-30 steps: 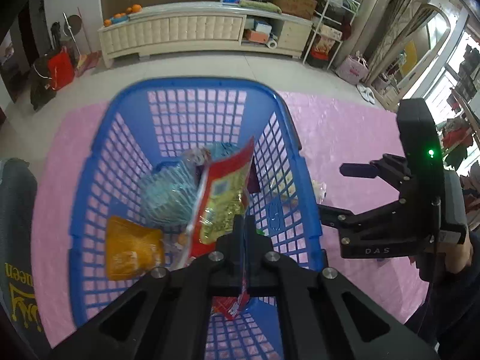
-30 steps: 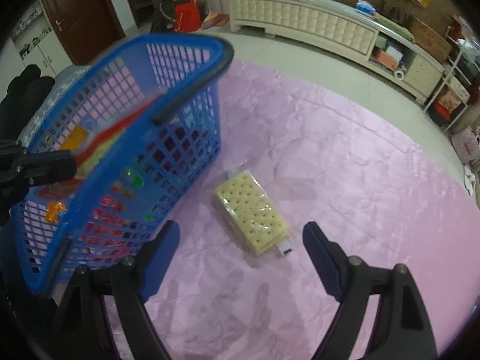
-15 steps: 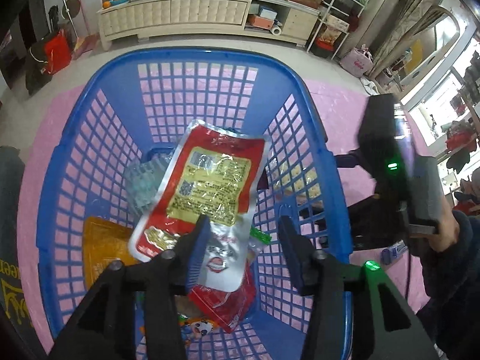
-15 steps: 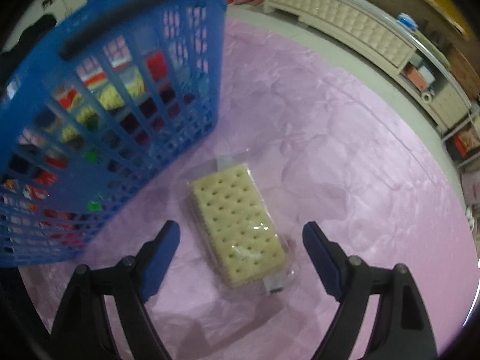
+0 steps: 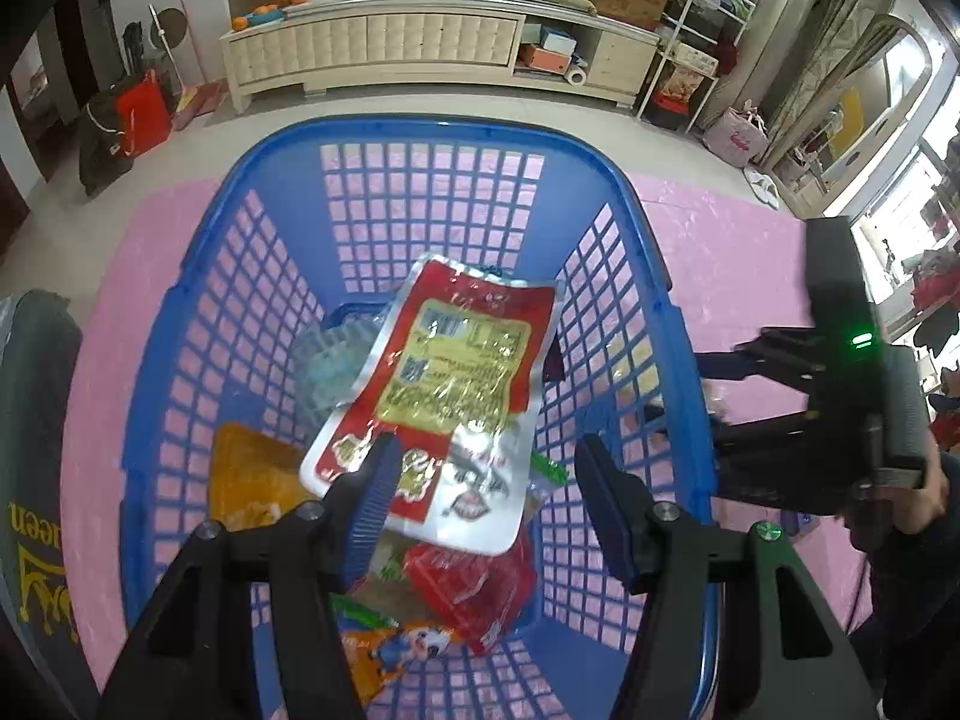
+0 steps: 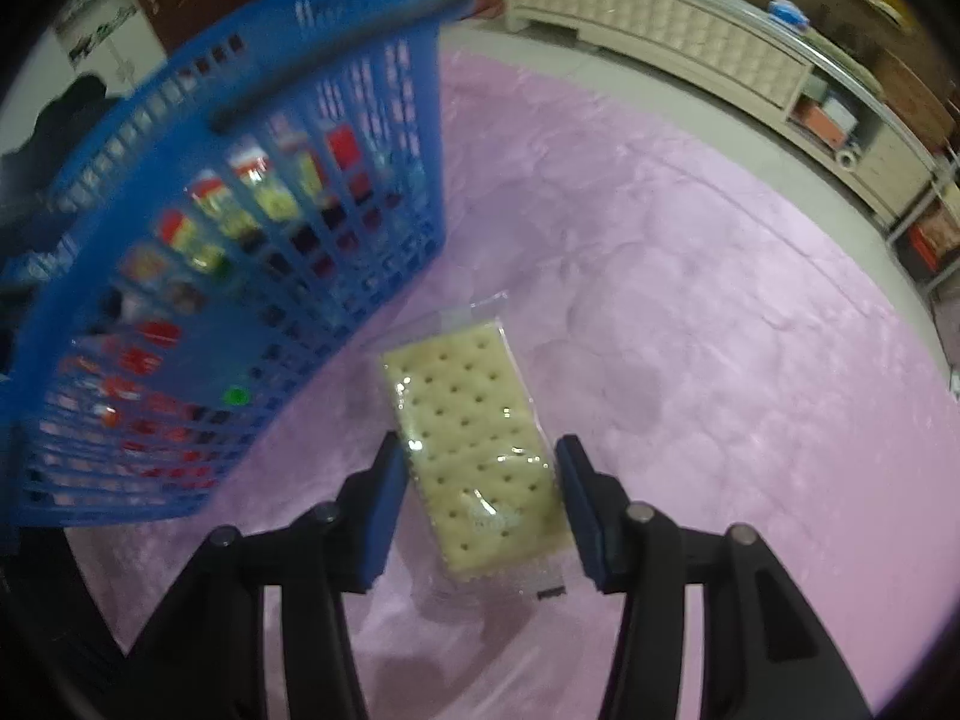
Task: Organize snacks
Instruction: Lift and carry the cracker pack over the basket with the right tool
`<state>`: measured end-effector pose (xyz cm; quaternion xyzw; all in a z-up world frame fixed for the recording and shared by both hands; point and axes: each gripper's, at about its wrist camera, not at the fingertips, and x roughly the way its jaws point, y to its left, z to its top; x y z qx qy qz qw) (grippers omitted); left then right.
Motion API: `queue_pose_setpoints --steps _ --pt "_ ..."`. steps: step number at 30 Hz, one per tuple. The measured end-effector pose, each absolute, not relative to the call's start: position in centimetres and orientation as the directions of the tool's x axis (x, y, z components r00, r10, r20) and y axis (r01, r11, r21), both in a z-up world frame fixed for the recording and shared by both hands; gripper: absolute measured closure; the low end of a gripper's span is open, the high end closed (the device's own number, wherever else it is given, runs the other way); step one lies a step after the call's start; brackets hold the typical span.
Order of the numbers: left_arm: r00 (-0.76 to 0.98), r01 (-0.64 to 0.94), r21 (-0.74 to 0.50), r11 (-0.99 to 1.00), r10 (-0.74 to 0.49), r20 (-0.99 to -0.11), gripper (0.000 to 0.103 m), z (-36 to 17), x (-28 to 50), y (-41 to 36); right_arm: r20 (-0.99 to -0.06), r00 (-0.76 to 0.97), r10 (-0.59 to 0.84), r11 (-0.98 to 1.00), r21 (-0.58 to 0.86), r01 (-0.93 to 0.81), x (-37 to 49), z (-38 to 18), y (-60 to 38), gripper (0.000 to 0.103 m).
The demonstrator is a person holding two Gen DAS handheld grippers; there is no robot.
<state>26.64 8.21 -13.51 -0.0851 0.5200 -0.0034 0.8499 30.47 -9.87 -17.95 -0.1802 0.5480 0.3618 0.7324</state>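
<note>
A blue plastic basket [image 5: 630,228] stands on the pink mat and holds several snack packs. A red and yellow snack pouch [image 5: 456,372] lies on top of them. My left gripper [image 5: 486,480] is open above the basket, apart from the pouch. In the right wrist view a clear pack of crackers [image 6: 471,432] lies flat on the mat beside the basket [image 6: 252,276]. My right gripper [image 6: 477,486] is open, its fingers on either side of the pack's near end, not closed on it. The right gripper also shows in the left wrist view [image 5: 702,396], outside the basket's right wall.
The pink mat [image 6: 690,300] covers the floor around the basket. A long cream cabinet [image 5: 384,48] stands along the far wall. A dark bag [image 5: 36,420] sits at the basket's left. Shelves and bags [image 5: 690,78] stand at the far right.
My left gripper opened and let go of the red pouch, which now lies in the basket. My right gripper came down over the cracker pack and narrowed around it.
</note>
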Motion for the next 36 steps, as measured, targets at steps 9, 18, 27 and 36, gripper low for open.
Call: queue_pose_setpoints --steps 9,18,27,36 --pt "0.511 -0.1 -0.153 0.983 -0.081 -0.855 0.045 -10.4 23.2 9.4 -0.896 0.247 0.368 0.713 0.102 -0.694 27.5 -10.5 -11.5 0.049" --pt "0.585 -0.096 -0.136 0.986 -0.054 -0.809 0.045 -6.2 19.7 10.6 -0.854 0.319 0.412 0.711 0.082 -0.699 24.7 -5.1 -9.7 0.048" --pt "0.601 -0.127 -0.121 0.985 -0.02 -0.799 0.045 -5.8 17.2 13.2 -0.843 0.298 0.447 0.652 0.079 -0.754 22.4 -4.1 -4.3 0.048" --pt "0.585 -0.159 -0.126 0.979 -0.009 -0.811 0.045 -6.9 14.9 16.9 -0.874 0.225 0.43 0.583 0.079 -0.809 20.7 -6.4 2.0 0.048"
